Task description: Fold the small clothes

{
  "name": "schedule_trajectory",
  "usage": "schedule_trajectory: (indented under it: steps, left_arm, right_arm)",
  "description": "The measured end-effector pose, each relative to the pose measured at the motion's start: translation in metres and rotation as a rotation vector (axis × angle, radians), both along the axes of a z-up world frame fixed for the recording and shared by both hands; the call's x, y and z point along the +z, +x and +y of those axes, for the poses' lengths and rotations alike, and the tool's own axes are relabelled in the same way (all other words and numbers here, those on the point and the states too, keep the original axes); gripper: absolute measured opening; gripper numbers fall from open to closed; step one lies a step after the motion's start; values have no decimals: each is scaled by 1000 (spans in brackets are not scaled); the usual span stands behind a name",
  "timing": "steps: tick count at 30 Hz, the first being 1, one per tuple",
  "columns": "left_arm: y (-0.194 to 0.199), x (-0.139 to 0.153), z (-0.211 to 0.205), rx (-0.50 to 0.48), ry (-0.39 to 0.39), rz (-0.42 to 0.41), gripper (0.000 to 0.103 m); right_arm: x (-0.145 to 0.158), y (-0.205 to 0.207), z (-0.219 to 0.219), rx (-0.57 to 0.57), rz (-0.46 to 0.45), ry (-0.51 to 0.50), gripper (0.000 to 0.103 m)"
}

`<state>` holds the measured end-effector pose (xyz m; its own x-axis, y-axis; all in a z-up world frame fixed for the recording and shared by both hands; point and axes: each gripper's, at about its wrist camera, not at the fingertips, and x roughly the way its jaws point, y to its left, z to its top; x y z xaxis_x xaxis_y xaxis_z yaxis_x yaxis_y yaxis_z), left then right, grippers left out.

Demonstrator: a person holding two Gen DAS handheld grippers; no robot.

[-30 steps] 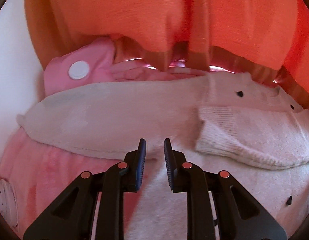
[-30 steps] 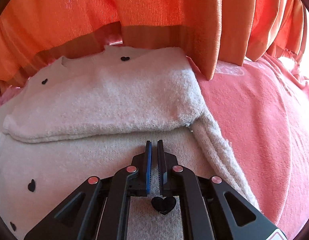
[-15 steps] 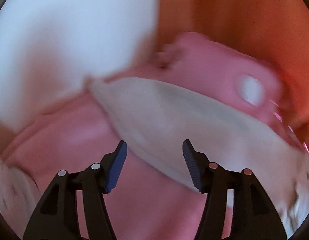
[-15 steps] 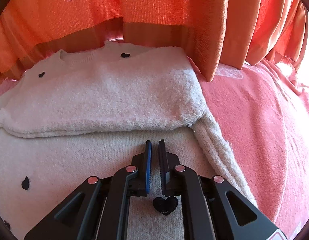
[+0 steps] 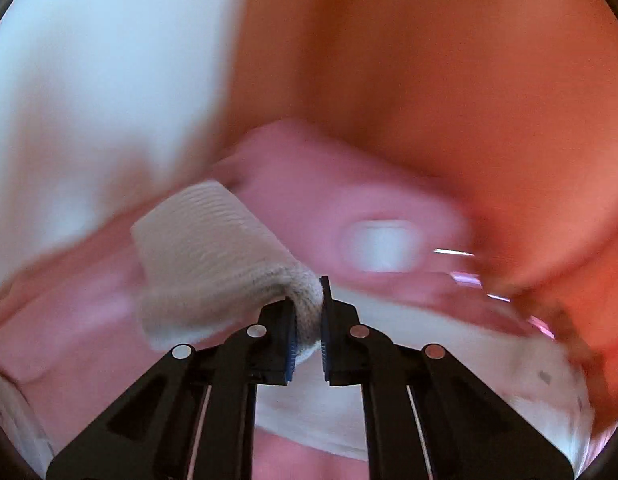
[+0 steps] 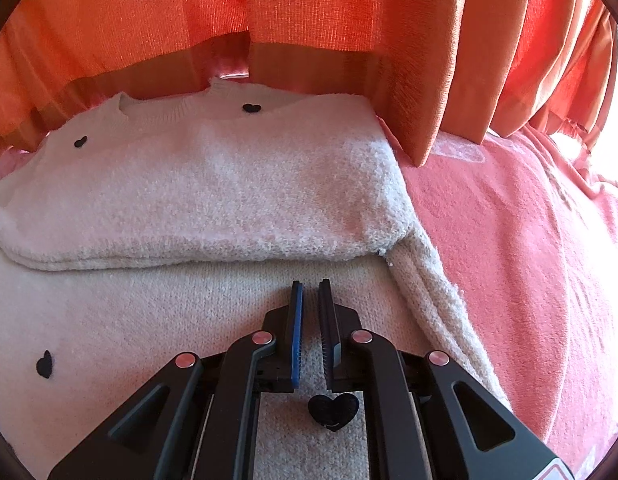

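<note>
Left wrist view, heavily blurred: the left gripper is clenched on the sleeve of the cream sweater, pinching the knit just behind its ribbed cuff. The cuff end stands up and to the left of the fingers, lifted off the pink blanket, while the rest of the sweater runs off to the right below and behind the fingertips. A pink cushion with one white round patch sits beyond the sleeve, against the orange curtain; a white wall fills the upper left.

Right wrist view is sharp. The right gripper hovers low over the sweater's body near its right edge, fingers drawn almost together with only a narrow slit between them — nothing is caught in it. One sleeve lies folded flat across the chest, just ahead of the fingertips. The sweater's neckline sits at the far edge, under the hem of the orange curtain. Four black hearts show on the knit — two near the neckline, one at the left, one directly beneath the gripper. Pink blanket spreads to the right of the sweater.
</note>
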<state>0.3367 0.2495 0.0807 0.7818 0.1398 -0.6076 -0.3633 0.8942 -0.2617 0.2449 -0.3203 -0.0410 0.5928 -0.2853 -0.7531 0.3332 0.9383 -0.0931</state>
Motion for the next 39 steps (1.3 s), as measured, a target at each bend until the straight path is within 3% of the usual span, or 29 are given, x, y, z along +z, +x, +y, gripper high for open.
schedule_trajectory:
  steps: [4, 7, 9, 12, 16, 20, 23, 27, 29, 31, 36, 39]
  left_arm:
    - [-13, 47, -127, -268, 86, -112, 8]
    - [-27, 60, -227, -479, 119, -160, 8]
    - [-35, 57, -281, -586, 91, -156, 9]
    - [-35, 24, -358, -693, 58, -64, 14]
    - [-32, -42, -412, -714, 78, 119, 17]
    - [-47, -56, -389, -653, 29, 112, 50]
    - [-58, -40, -357, -588, 45, 66, 57]
    - [-60, -33, -301, -467, 70, 93, 58]
    - [-59, -40, -270, -398, 43, 123, 58]
    - [-56, -46, -244, -338, -4, 136, 58]
    - [-50, -73, -188, -187, -247, 157, 58]
    - [-46, -81, -186, -178, -307, 157, 57]
  right_arm:
    - [0, -1, -3, 0, -8, 22, 8]
    - [0, -2, -7, 2, -16, 48, 8]
    - [0, -3, -10, 3, -24, 73, 8]
    - [0, -3, -12, 4, -29, 90, 8]
    - [0, -3, -13, 5, -34, 105, 9]
    - [0, -4, -14, 7, -39, 123, 9]
    - [0, -4, -16, 9, -43, 137, 9]
    - [9, -5, -21, 37, -29, 184, 13]
    - [27, -8, -25, 66, -58, 257, 33]
    - [44, -6, -23, 103, -101, 302, 62]
    - [70, 34, 5, 214, -105, 356, 67]
    - [62, 61, 34, 256, -59, 381, 67]
